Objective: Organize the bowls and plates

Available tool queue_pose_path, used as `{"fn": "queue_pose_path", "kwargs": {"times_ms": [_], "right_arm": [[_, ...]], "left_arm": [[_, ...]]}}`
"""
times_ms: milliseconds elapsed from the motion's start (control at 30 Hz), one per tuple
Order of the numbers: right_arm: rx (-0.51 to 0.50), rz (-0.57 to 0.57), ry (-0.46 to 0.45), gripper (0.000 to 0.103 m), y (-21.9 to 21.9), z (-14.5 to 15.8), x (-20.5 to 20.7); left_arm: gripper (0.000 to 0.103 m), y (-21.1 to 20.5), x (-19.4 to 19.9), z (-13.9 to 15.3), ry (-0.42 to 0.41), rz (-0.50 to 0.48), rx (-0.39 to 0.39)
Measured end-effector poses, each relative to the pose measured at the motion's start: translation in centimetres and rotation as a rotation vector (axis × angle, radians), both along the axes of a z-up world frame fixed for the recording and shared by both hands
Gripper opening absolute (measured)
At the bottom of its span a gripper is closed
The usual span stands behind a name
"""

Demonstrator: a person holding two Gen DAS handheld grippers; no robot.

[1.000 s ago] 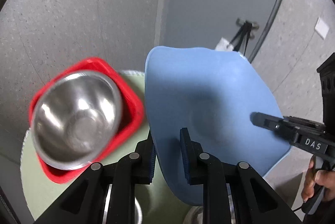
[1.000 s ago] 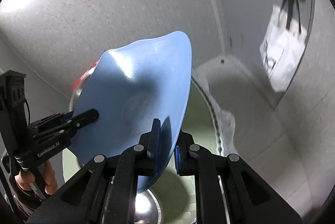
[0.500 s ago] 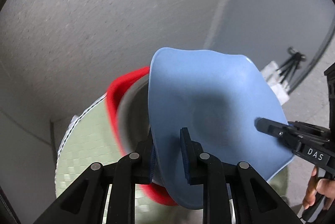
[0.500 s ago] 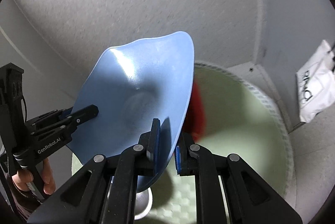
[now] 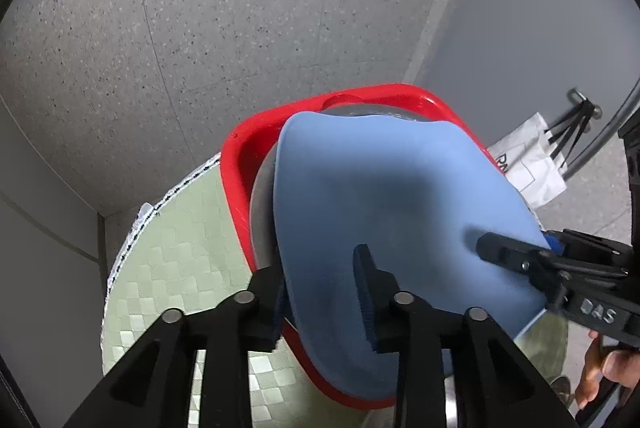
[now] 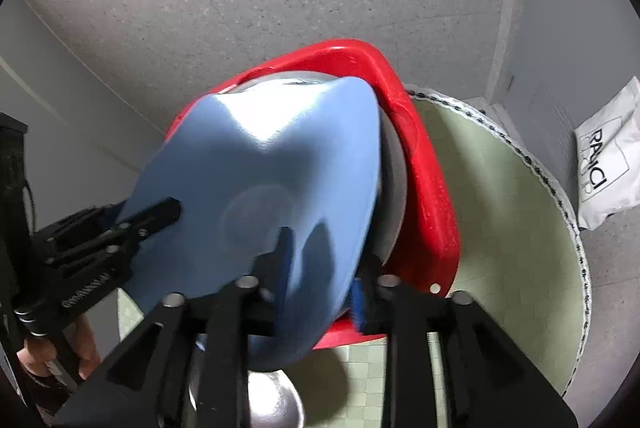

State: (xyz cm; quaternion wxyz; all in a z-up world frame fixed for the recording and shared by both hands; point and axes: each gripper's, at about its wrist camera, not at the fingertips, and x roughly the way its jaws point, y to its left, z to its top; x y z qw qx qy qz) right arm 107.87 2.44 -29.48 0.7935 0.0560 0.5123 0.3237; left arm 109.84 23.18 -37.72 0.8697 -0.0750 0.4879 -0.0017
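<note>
While both hand-held grippers, left [image 5: 320, 292] and right [image 6: 320, 276], stand spread around the blue square plastic plate's [image 5: 384, 211] rim at six o'clock, plate resting on the steel bowl [image 6: 394, 171] in the red square dish [image 6: 428, 187]; withdraw straight back, avoiding snags.

blue plate [image 5: 384, 203]: smooth plastic, soft sheen | red bowl [image 6: 424, 163]: glossy plastic | steel bowl [image 6: 394, 163]: metal | surface [image 5: 176, 268]: matt woven checked cloth | floor [image 5: 200, 27]: speckled, matt

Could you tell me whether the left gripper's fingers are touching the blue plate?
Cannot tell. In the left wrist view the fingers straddle the blue plate edge, spread wide; no view shows contact or gap plainly.
</note>
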Motion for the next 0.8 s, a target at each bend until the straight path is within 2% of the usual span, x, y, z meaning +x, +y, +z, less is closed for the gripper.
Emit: {"fn": "queue_pose_path", "kwargs": {"times_ms": [33,67,100,133,367,433,567,800], "right_arm": [[0.011,0.005,-0.003,0.046,-0.1,0.3,-0.1],[0.022,0.009,-0.009,0.052,-0.2,0.6,-0.3],[0.025,0.005,-0.022,0.066,-0.4,1.1,-0.7],[0.017,-0.003,-0.033,0.076,-0.5,1.4,-0.9],[0.058,-0.024,-0.059,0.076,-3.2,2.7,-2.8],[0.068,-0.035,-0.070,0.076,-4.6,3.3,-4.1],[0.056,-0.026,-0.098,0.076,-7.6,3.6,-7.8],[0.042,0.070,-0.074,0.076,-9.4,2.3,-14.5]], "left_arm": [[0.041,-0.1,-0.3,0.2,-0.003,0.008,0.003],[0.047,-0.6,-0.8,1.3,-0.006,0.016,0.010],[0.058,-0.9,-1.4,2.1,-0.018,0.030,0.021],[0.060,-1.0,-1.8,2.4,-0.030,0.037,0.024],[0.063,-1.2,-5.7,3.9,-0.047,0.085,0.030],[0.072,-1.7,-7.8,4.9,-0.072,0.090,0.032],[0.074,-3.0,-12.4,5.7,-0.095,0.095,0.031],[0.074,-6.3,-20.4,4.0,-0.037,0.059,-0.006]]}}
